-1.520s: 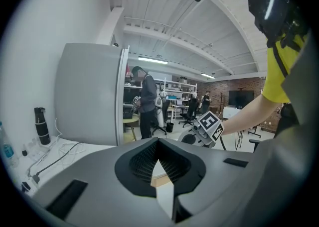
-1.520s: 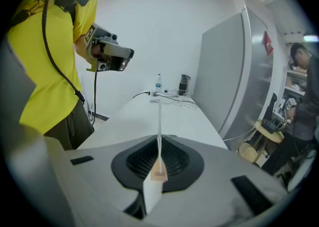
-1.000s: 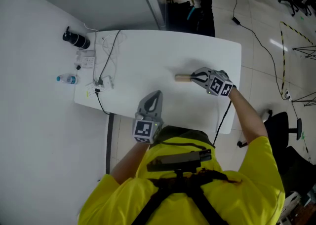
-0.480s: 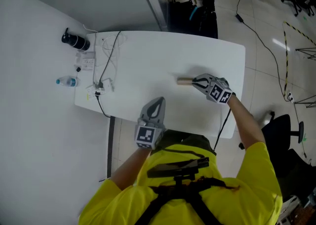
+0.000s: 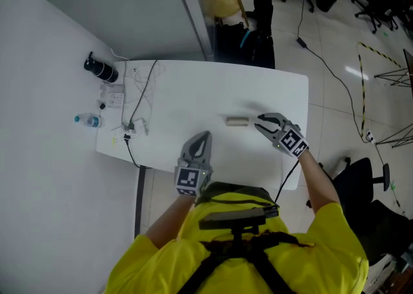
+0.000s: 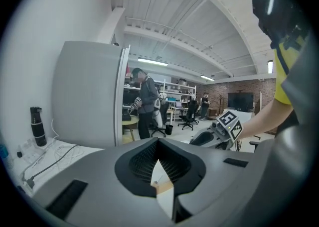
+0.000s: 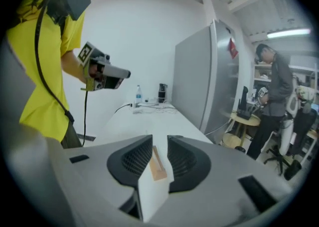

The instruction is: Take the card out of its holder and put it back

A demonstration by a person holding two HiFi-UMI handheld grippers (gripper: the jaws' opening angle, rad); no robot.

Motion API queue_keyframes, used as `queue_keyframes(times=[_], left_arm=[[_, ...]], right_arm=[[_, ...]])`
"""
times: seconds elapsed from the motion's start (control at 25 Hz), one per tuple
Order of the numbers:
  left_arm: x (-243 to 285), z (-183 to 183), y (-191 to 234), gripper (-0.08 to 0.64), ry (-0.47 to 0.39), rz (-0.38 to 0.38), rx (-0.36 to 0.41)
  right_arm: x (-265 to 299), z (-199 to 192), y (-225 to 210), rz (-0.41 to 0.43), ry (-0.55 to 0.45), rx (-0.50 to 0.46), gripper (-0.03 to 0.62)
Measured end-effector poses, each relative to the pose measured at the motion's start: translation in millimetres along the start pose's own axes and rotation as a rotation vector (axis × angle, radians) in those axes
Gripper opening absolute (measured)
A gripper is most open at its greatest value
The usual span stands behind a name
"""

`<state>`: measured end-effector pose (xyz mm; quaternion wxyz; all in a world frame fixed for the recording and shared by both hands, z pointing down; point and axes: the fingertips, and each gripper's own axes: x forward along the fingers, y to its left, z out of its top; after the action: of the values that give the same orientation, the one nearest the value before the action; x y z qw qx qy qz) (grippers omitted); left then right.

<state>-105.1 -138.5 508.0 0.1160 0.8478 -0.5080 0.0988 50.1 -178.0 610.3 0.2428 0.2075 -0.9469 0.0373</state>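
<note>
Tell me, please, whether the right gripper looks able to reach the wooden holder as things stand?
Probably yes. The right gripper points at the wooden holder close ahead; its jaws have just been opening, nothing between them, and only bare table separates the two.

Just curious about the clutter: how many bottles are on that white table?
2. A black bottle stands at the far left corner of the table, and a clear water bottle stands nearer, along the same left edge, beside the cables. None seems hidden.

just a corner of the wooden holder (image 6: 163, 186) shows between the left gripper's (image 6: 158, 142) jaws, the rest hidden behind them; any card too small to tell.
</note>
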Motion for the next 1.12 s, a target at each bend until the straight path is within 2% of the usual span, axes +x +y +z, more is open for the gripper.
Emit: queue_keyframes(times=[0.08, 0.16, 0.28, 0.4, 0.52, 0.68, 0.84, 1.0, 1.12], left_arm=[[-3, 6, 2, 0.003, -0.022, -0.001, 0.008], [-7, 13, 2, 0.003, -0.043, -0.005, 0.015], [-11, 28, 1, 0.003, -0.081, -0.011, 0.031], [-14, 43, -1, 0.003, -0.112, -0.028, 0.041], [-16, 49, -4, 0.003, -0.132, -0.042, 0.04], [-16, 43, -11, 0.003, -0.118, -0.063, 0.037], [-14, 33, -14, 0.003, -0.096, -0.084, 0.046], [-14, 32, -19, 0.003, -0.092, -0.095, 0.047], [-14, 33, -24, 0.003, -0.093, -0.107, 0.042]], right_arm=[[-23, 30, 1, -0.071, -0.08, 0.054, 0.042], [-46, 58, 3, -0.137, -0.156, 0.086, 0.011], [-74, 93, 9, -0.26, -0.204, 0.093, 0.005], [-92, 109, 16, -0.393, -0.253, 0.135, 0.003], [-101, 104, 30, -0.444, -0.289, 0.243, 0.003], [-115, 76, 38, -0.51, -0.296, 0.379, 0.003], [-125, 67, 48, -0.56, -0.237, 0.294, 0.003], [-131, 58, 43, -0.576, -0.251, 0.375, 0.003], [-129, 64, 44, -0.587, -0.262, 0.375, 0.003]])
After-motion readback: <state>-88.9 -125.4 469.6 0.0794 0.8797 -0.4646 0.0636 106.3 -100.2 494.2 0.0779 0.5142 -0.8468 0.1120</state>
